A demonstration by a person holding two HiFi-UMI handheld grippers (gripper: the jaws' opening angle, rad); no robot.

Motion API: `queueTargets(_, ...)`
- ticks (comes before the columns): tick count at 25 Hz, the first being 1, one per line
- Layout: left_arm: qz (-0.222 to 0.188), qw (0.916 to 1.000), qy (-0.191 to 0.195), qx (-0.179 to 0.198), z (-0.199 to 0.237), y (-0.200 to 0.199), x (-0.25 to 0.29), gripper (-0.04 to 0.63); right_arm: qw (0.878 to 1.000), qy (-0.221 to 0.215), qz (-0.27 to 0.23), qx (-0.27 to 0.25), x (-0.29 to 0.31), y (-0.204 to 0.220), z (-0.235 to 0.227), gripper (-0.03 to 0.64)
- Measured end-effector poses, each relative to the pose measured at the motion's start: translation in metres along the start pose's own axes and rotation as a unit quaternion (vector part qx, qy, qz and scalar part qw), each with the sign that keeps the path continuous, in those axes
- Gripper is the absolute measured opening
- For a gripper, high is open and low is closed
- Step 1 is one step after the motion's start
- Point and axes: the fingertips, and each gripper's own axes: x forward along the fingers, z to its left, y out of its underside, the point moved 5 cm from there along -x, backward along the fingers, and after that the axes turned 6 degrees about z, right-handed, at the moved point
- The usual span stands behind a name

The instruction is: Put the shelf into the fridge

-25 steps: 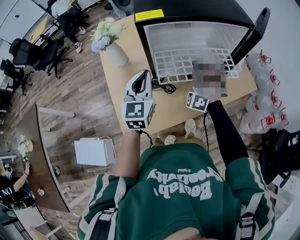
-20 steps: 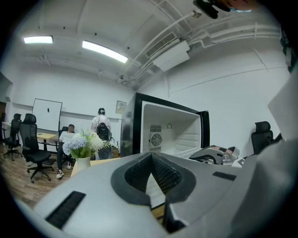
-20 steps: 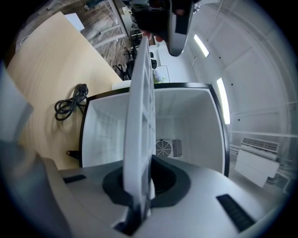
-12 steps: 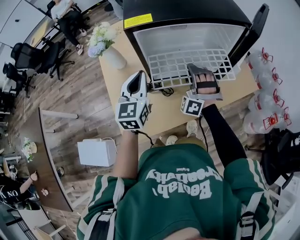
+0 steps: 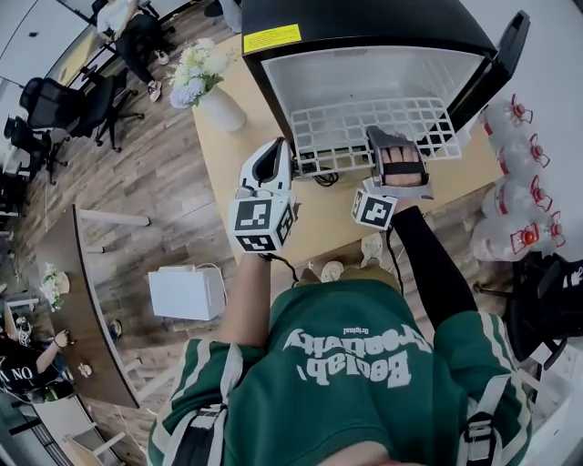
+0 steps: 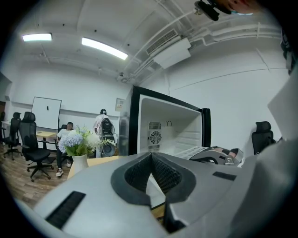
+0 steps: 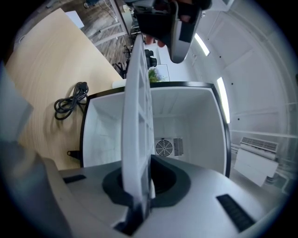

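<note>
- The white rectangular grid shelf [image 5: 364,127] lies flat. Its far part is inside the open black mini fridge [image 5: 364,18], and its near edge projects over the light wooden tabletop [image 5: 328,218].
- The right tool [image 5: 375,138] is clamped on the shelf's near edge, right of centre. The grid shows edge-on between its jaws.
- The left tool [image 5: 284,146] is closed on nothing, just beside the shelf's near left corner.
- The shelf's long axis runs left to right across the opening. Judged remaining move: a straight push to the far side, driven by the right hand.
</note>
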Motion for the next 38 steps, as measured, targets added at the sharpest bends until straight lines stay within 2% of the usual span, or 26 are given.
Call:
queueTargets(10,-0.007,0.9999,0.009,-0.006,0.0,0.001,-0.002,0.0,1.0,-0.009,-0.001,0.001,0.012,-0.004,-0.002,0.02)
queueTargets(38,-0.012,0.9997,-0.02,-0.006,0.002,0.0,0.001,0.0,1.0,-0.015,-0.018,0.012,0.036,-0.006,-0.002,0.018)
